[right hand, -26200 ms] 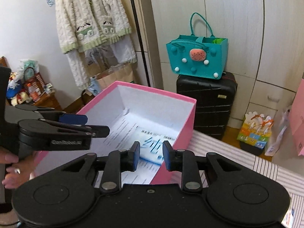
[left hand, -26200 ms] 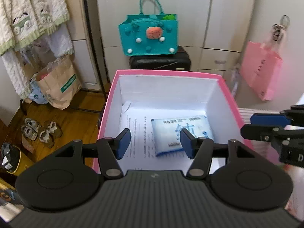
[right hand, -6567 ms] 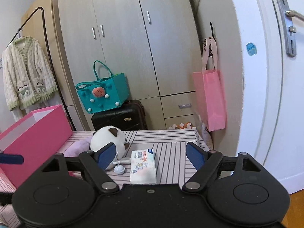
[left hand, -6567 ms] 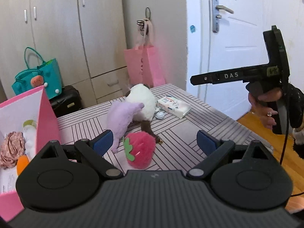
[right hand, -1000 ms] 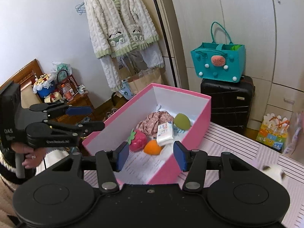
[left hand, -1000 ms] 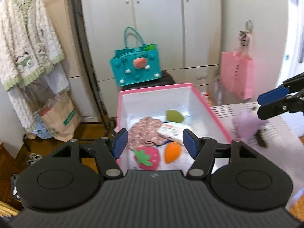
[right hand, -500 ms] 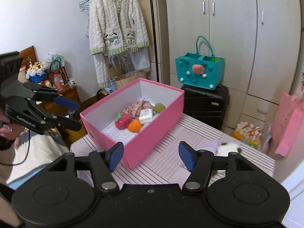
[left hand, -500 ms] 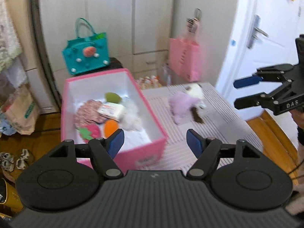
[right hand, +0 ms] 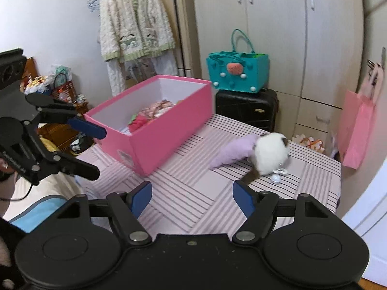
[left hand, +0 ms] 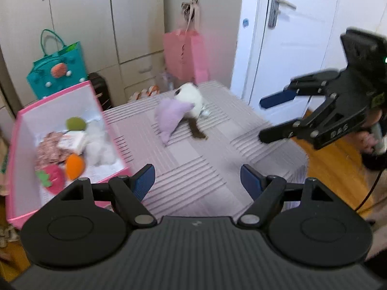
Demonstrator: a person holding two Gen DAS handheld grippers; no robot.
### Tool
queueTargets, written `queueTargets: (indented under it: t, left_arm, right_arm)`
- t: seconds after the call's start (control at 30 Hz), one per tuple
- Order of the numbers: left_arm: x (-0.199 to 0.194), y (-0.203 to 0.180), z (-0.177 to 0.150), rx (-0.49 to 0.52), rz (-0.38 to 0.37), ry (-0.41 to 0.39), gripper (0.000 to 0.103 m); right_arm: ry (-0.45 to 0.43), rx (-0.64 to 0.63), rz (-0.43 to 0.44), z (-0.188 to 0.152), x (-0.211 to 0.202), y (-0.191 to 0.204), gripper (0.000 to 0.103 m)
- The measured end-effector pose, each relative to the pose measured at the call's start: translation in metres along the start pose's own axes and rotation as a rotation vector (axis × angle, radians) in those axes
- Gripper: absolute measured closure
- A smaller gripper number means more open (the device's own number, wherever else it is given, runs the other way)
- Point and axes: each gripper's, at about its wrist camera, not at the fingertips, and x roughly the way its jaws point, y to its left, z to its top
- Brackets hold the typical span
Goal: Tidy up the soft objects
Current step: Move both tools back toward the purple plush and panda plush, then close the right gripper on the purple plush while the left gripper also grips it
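Both wrist views have swung away from the pink box (left hand: 96, 101) toward the striped table (left hand: 205, 169) since a second ago, and the jaws of both grippers have just been opening, with nothing between them. Left gripper (left hand: 197, 181): released, fingers spread over bare tabletop beside the box's near corner. Right gripper (right hand: 192, 199): released likewise, fingers apart above the table; in the left view it hangs at the right, before the white door (left hand: 290, 48). Purple plush (right hand: 235, 151) and white plush (right hand: 272, 153): lying on the table, touching each other, well apart from the box and from both grippers. Inside the box: strawberry plush (left hand: 52, 178), orange plush (left hand: 75, 165), white fluffy toy (left hand: 99, 145), floral cloth (left hand: 48, 146), tissue pack (left hand: 73, 140) and green plush (left hand: 76, 123). Background: teal bag (right hand: 238, 73) on a black suitcase (right hand: 246, 108); pink bag (right hand: 355, 130) hanging at the wall.
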Motion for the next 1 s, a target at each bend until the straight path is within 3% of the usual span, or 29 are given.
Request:
queueTargets:
  t: [0.1, 0.37, 0.47, 0.57, 0.67, 0.87, 1.0]
  left_arm:
    - [0.021, 0.001, -0.008, -0.062, 0.009, -0.059, 0.026]
    - [0.070, -0.002, -0.017, -0.110, 0.070, -0.169, 0.026]
    - [0.091, -0.005, -0.017, -0.125, 0.101, -0.172, 0.026]
    - [0.112, -0.012, -0.018, -0.086, 0.207, -0.160, 0.026]
    - [0.132, -0.016, -0.017, -0.057, 0.299, -0.157, 0.026]
    - [0.168, -0.010, -0.008, -0.095, 0.321, -0.148, 0.026]
    - [0.191, 0.000, -0.003, -0.104, 0.380, -0.146, 0.030]
  right_arm:
    - [-0.023, 0.013, -0.015, -0.008, 0.010, -0.015, 0.024]
    - [-0.077, 0.074, -0.003, -0.009, 0.045, -0.050, 0.024]
    - [-0.068, 0.082, 0.017, -0.003, 0.063, -0.057, 0.024]
    - [-0.032, 0.059, 0.031, 0.000, 0.088, -0.061, 0.024]
    - [0.014, 0.125, 0.040, 0.005, 0.112, -0.071, 0.024]
    - [0.037, 0.210, 0.083, 0.019, 0.131, -0.085, 0.024]
    - [0.063, 0.230, 0.084, 0.031, 0.142, -0.087, 0.024]
